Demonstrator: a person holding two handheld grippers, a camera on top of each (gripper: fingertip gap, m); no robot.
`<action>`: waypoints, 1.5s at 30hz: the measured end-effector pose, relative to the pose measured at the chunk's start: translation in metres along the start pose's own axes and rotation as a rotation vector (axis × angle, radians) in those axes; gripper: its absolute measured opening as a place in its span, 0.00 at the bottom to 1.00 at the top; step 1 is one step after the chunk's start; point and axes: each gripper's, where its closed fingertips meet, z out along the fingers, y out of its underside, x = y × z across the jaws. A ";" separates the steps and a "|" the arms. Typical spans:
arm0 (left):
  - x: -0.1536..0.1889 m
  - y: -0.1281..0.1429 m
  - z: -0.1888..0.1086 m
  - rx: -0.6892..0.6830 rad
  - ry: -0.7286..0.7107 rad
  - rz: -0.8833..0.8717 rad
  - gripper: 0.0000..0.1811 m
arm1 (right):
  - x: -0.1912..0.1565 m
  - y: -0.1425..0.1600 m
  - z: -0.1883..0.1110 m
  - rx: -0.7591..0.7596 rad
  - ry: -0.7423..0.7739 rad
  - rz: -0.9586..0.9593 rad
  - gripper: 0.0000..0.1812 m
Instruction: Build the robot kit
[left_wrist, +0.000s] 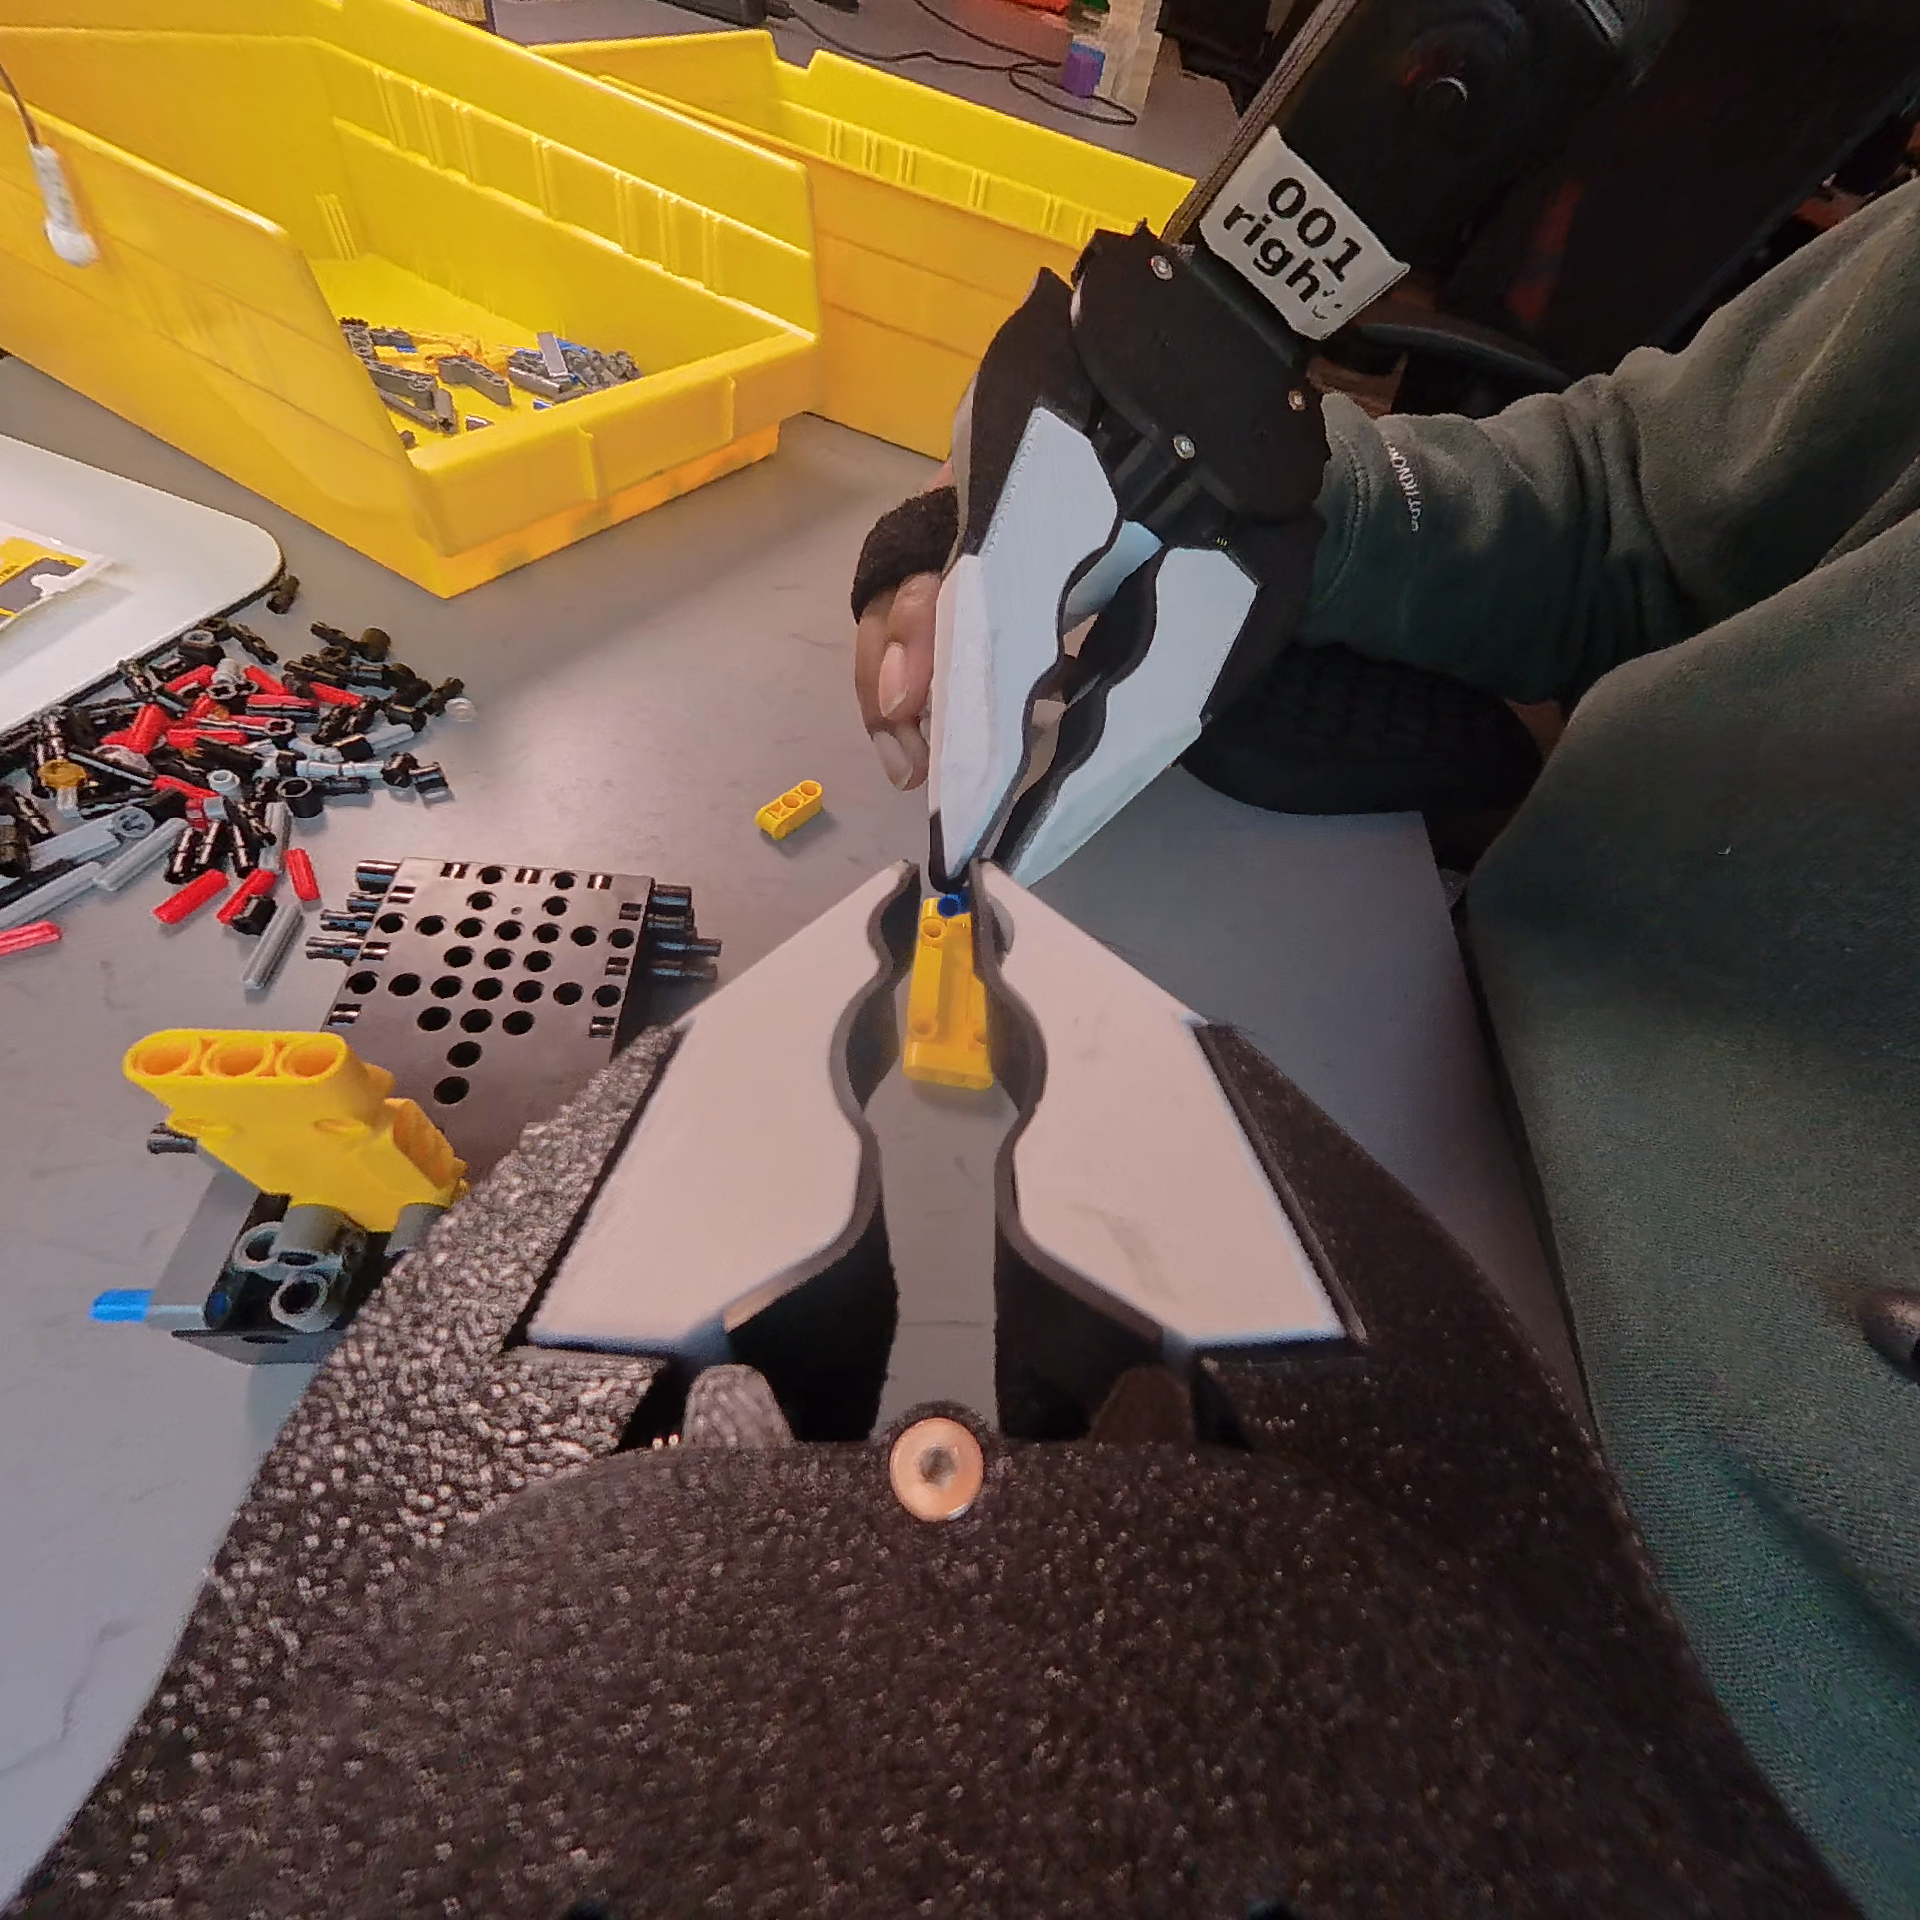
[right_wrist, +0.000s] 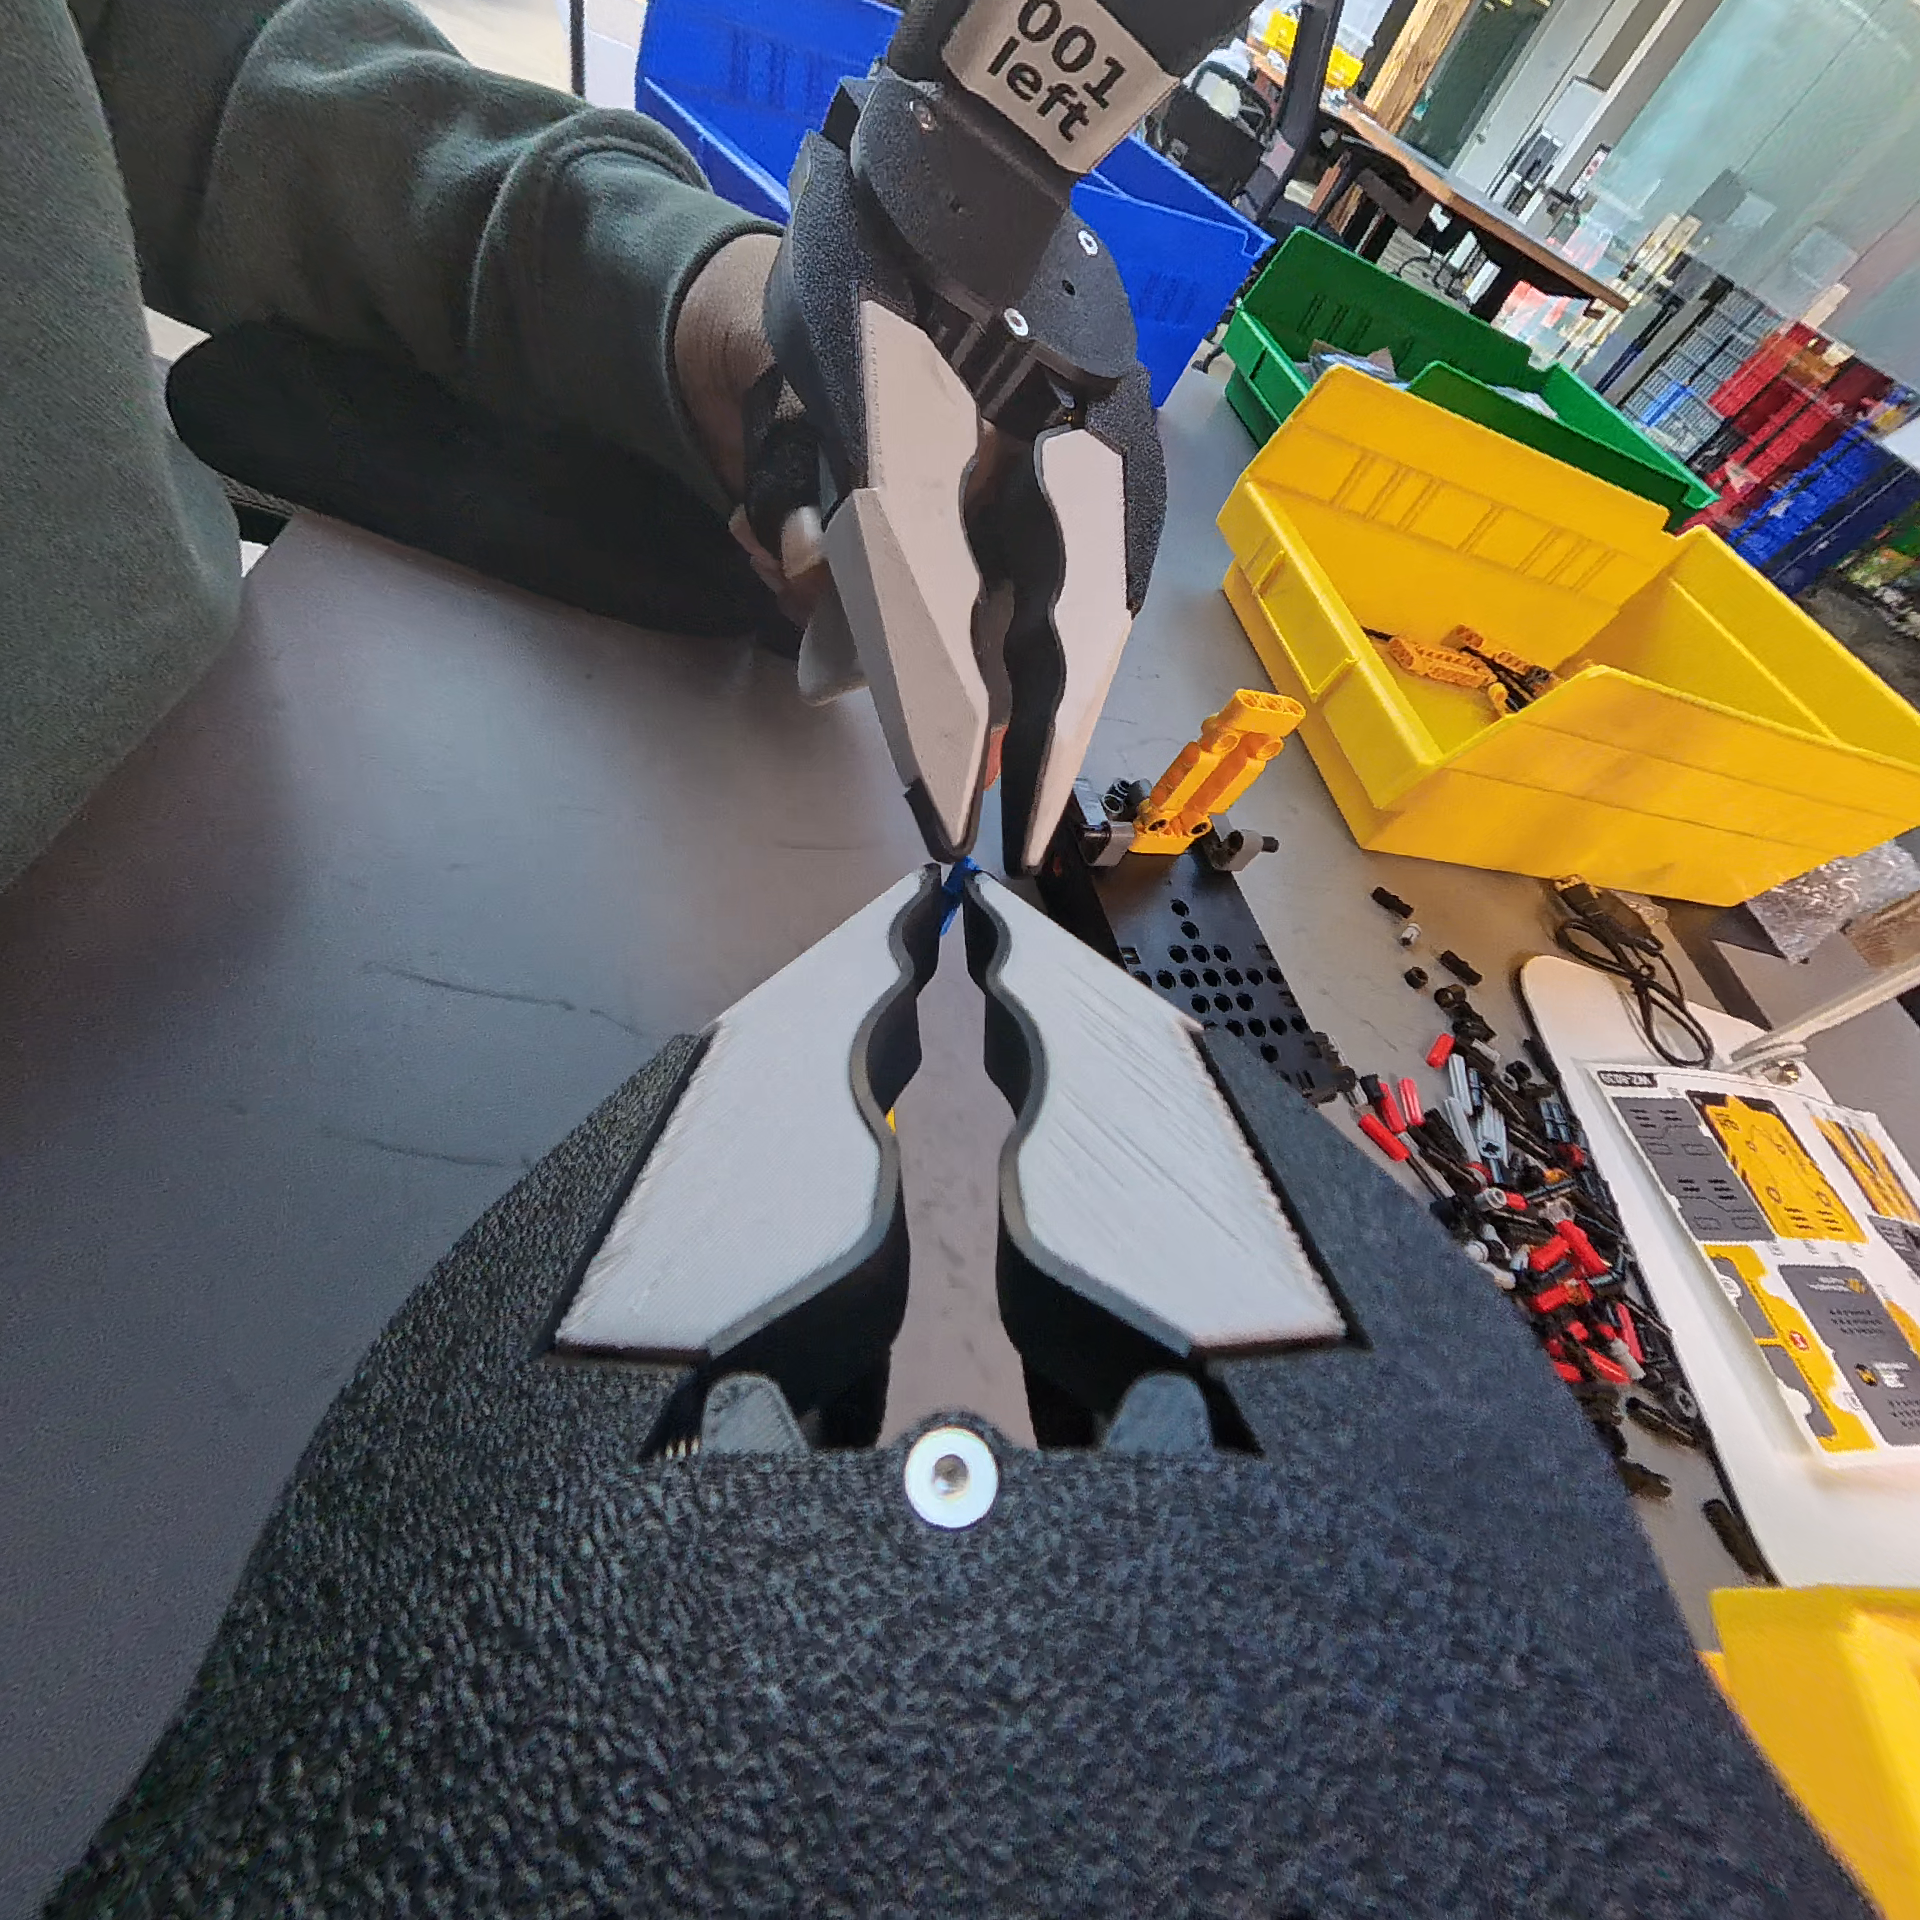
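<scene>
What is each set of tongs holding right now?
Left tongs: shut on the yellow brick.
Right tongs: shut on the blue peg, right at the brick's end.

Left gripper (left_wrist: 945, 883): jaws drawn close, clamping a yellow beam (left_wrist: 945, 1003) that lies lengthwise in the gap between its fingers (left_wrist: 758, 1122). Right gripper (right_wrist: 951, 883): jaws nearly together, pinching a small blue pin (right_wrist: 954, 902) at the very tips. The right gripper descends steeply onto the far end of the yellow beam, so that the two pairs of tips meet there almost point to point and the blue pin stands at that end. The left hand (right_wrist: 727, 353) and the right hand (left_wrist: 891, 675) grasp the gripper bodies from behind the yellow beam's two ends; both forearms wear green sleeves (left_wrist: 1558, 520).
</scene>
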 end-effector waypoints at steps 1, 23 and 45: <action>0.001 0.000 0.000 0.000 0.002 0.002 0.03 | -0.001 -0.001 0.000 0.002 0.002 -0.006 0.02; 0.011 -0.001 -0.003 0.018 0.071 0.007 0.02 | -0.002 -0.014 -0.008 0.059 0.050 -0.097 0.02; 0.035 -0.017 -0.012 0.135 0.272 -0.090 0.02 | -0.013 -0.036 -0.018 0.196 -0.018 -0.051 0.01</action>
